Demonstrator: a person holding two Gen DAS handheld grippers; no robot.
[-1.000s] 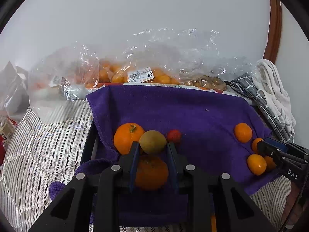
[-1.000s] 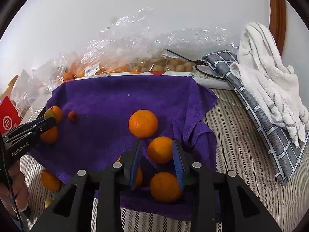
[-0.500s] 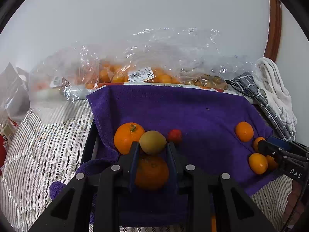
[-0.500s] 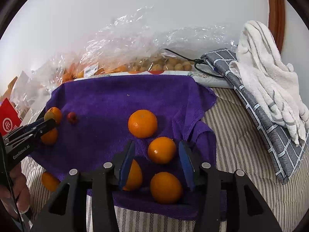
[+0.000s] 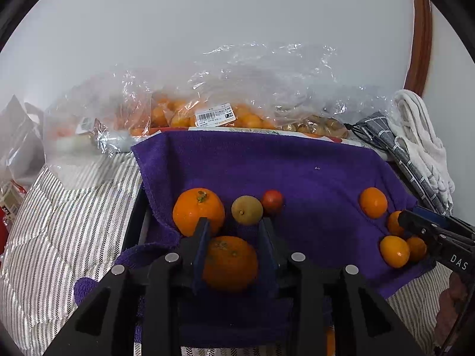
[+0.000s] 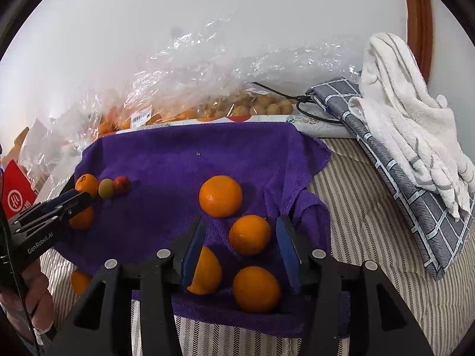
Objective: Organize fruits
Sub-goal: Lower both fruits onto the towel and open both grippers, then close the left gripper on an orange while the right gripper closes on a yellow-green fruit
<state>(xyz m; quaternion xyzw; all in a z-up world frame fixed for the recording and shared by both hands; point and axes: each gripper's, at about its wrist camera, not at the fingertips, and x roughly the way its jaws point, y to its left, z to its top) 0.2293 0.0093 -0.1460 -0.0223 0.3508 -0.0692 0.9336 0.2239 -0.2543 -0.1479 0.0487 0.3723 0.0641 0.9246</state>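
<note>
Your left gripper (image 5: 233, 231) has just eased wider around the mandarin (image 5: 230, 262), lower centre on the purple towel (image 5: 297, 175); contact is unclear. Your right gripper (image 6: 242, 237) stands parted, clear of a small orange (image 6: 249, 234).

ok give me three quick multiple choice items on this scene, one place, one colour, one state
1. The greenish fruit lies: A) between the big orange and the red fruit B) in a bowl C) on a plate
2. The cloth under the fruit is: A) green B) purple C) yellow
3. The right tool is: A) shut on a banana B) holding a cup C) open, a small orange between its pads
Key: 1 A, the three sit in a row; 2 B, purple towelling shows; 3 C, gaps show on either side, its jaws having just been opening.
</note>
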